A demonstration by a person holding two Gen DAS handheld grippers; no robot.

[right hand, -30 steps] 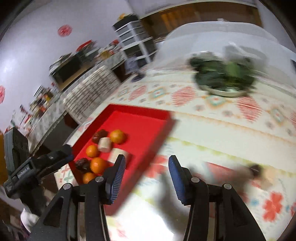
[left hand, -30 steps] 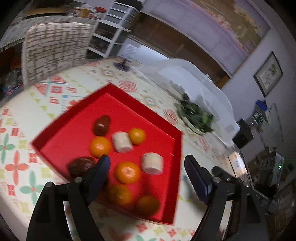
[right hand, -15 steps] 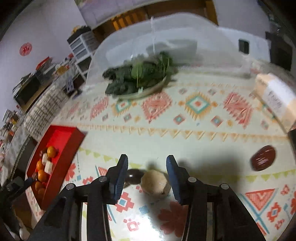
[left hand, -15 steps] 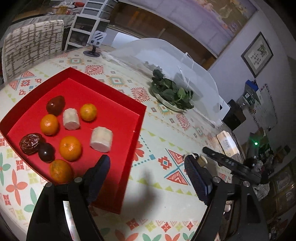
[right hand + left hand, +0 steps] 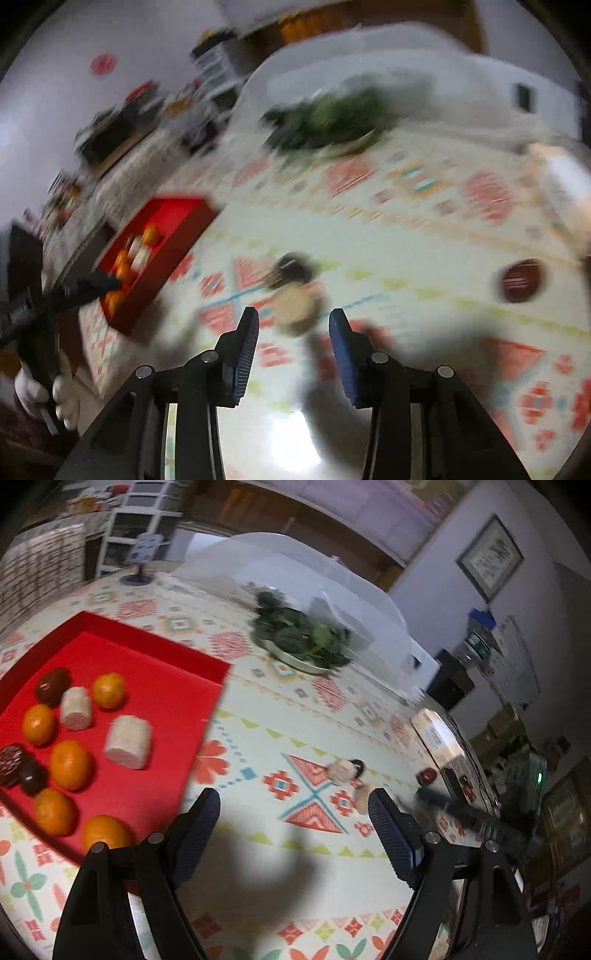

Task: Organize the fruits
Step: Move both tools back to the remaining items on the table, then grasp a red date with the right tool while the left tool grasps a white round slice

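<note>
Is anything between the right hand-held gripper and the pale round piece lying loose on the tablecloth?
Nothing visible. The right hand-held gripper has an open path to the pale piece; a dark fruit lies just beyond it, not in front.

on the surface (image 5: 258, 738) the tray (image 5: 177, 672) lies at the left with oranges (image 5: 70, 764) and pale chunks (image 5: 127, 742) in it, the plate of greens (image 5: 306, 642) sits behind, and a loose chunk (image 5: 295, 308) lies just ahead of the right tongs (image 5: 293, 332).

left wrist: down-table | right wrist: same | shared: red tray (image 5: 155, 657)
</note>
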